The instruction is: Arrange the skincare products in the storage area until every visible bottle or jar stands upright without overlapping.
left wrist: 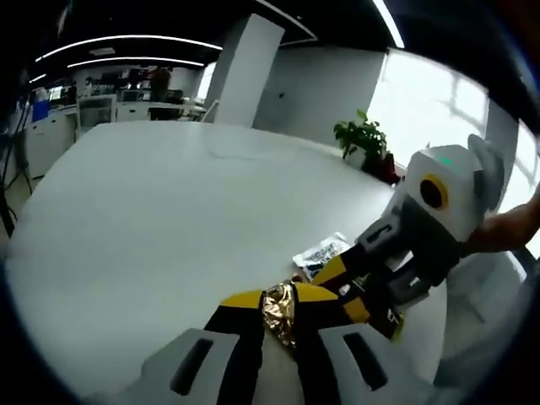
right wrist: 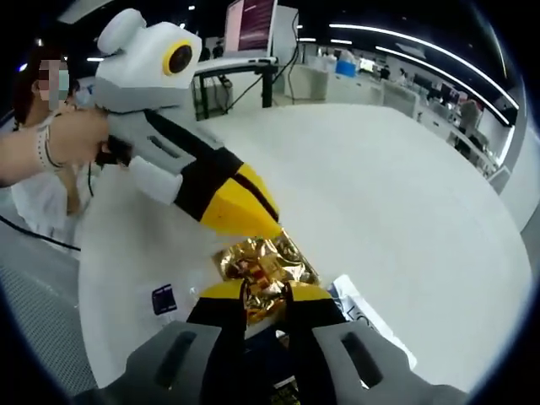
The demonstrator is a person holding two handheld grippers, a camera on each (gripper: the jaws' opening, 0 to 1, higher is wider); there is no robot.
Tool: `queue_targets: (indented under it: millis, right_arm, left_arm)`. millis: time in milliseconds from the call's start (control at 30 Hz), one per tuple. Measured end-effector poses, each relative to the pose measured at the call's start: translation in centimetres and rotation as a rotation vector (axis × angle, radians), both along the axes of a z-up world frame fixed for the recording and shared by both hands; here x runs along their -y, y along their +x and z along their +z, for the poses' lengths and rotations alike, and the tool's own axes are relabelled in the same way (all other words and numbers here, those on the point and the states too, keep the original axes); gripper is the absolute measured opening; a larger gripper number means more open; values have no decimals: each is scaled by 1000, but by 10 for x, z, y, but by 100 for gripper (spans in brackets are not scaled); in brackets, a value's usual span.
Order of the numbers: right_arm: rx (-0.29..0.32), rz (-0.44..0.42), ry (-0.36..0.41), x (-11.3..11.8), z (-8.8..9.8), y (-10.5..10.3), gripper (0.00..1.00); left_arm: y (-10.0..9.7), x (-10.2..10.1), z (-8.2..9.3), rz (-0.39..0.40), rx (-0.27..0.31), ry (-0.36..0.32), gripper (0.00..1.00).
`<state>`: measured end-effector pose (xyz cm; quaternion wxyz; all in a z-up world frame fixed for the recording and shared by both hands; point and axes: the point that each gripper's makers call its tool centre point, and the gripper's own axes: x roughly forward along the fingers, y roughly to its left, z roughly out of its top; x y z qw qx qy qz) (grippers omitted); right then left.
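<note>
Both grippers are clamped on one crinkled gold foil sachet: the left gripper (left wrist: 281, 314) pinches its near edge, and the right gripper (right wrist: 267, 297) bites the other side, just above the round white table (left wrist: 152, 211). A black-and-white printed flat packet (left wrist: 321, 253) lies on the table just beyond the sachet, with a small dark blue square packet (right wrist: 164, 299) to the left in the right gripper view. Looks like a two-handed reposition or flattening step; next, one gripper should probably let go so the other can set the sachet down clear of the other packets.

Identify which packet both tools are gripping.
The crinkled gold foil packet, pinched by left tool and right tool; the black-and-white printed sachet and small dark blue sachet lie free.
</note>
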<state>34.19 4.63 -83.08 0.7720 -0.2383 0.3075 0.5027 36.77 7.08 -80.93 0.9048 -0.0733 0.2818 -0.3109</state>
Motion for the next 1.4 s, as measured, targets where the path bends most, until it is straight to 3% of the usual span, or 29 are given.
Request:
queue_targets:
  millis: [333, 400, 567, 833, 1400]
  right_arm:
    - [1, 5, -1, 0, 1, 0, 18]
    - [0, 5, -1, 0, 1, 0, 18]
    - [-1, 4, -3, -2, -2, 8, 18]
    - [-4, -8, -2, 0, -3, 16, 21]
    - [103, 16, 22, 10, 48, -9, 23]
  left_arm:
    - [1, -2, -15, -1, -35, 51, 13]
    - [-7, 2, -22, -33, -74, 64, 17]
    - [-3, 2, -10, -7, -37, 33, 16]
    - [-10, -12, 8, 24, -8, 42, 16]
    - [-32, 3, 39, -8, 29, 77, 20]
